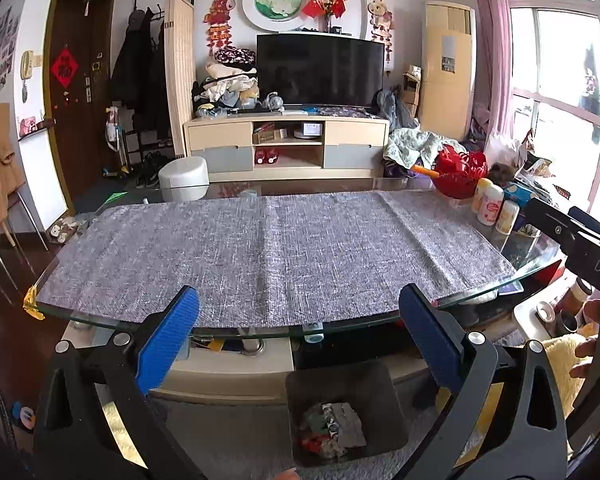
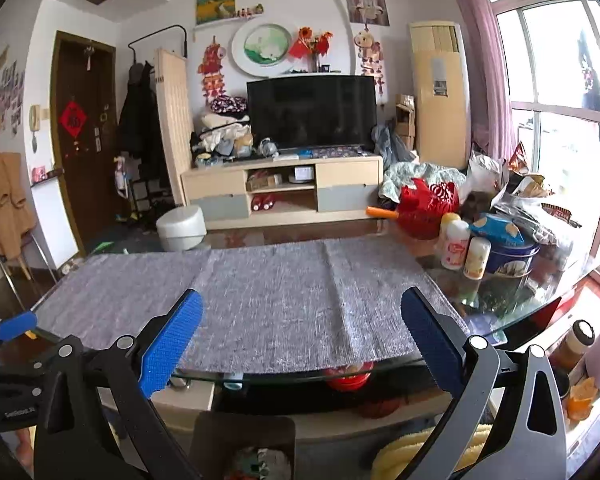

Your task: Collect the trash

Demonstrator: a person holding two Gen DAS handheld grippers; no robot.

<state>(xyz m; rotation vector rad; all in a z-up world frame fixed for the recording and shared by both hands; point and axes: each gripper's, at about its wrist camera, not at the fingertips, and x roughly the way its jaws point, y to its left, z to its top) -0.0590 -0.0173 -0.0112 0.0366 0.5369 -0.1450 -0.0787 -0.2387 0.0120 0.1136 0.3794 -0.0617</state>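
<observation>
A dark grey bin (image 1: 380, 392) stands on the floor in front of the glass table and holds crumpled trash (image 1: 332, 428). It also shows in the right wrist view (image 2: 244, 432), low at the bottom edge. My left gripper (image 1: 298, 300) is open and empty, held above the bin at the table's near edge. My right gripper (image 2: 300, 304) is open and empty, over the near edge of the grey table mat (image 2: 260, 288). The mat (image 1: 268, 248) carries no loose trash. The right gripper's body (image 1: 580, 240) shows at the right of the left wrist view.
Red basket (image 2: 428, 208), bottles (image 2: 456, 244), a blue tin (image 2: 512, 256) and snack bags (image 2: 532, 200) crowd the table's right end. A TV stand (image 1: 288, 140) and white stool (image 1: 182, 178) stand beyond the table. A yellow towel (image 2: 404, 452) lies on the floor at the right.
</observation>
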